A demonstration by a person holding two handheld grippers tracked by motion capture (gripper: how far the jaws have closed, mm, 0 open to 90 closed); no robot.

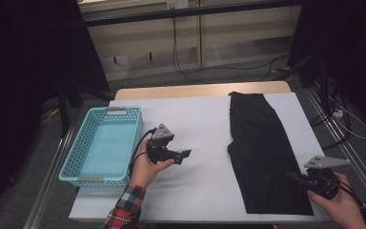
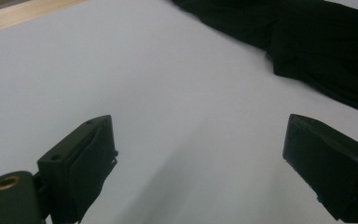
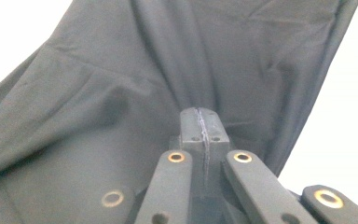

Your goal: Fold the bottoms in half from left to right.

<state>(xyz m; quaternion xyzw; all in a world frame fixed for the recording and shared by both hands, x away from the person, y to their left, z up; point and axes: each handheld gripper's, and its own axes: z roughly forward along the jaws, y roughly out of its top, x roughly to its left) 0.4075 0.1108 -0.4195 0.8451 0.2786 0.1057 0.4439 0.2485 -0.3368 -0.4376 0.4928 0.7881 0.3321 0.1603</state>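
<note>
Two jaws of the right gripper (image 3: pixel 200 122) are sitting pressed together, and the black garment (image 3: pixel 135 93) is bunching into folds that run up to their tips; whether a pinch of cloth is caught between them I cannot tell. In the high view that right gripper (image 1: pixel 296 177) is resting at the garment's near right edge, so the right hand is the nearer one by far. The garment (image 1: pixel 262 152) is lying with its long axis running from the near edge of the table (image 1: pixel 195 119) to the far edge, on the right half. The left gripper (image 2: pixel 200 158) is holding its jaws wide apart over bare white surface, with nothing between them; the garment is lying well off to its right. Counting: one garment, one turquoise basket (image 1: pixel 71 164) at the table's left edge, two grippers.
</note>
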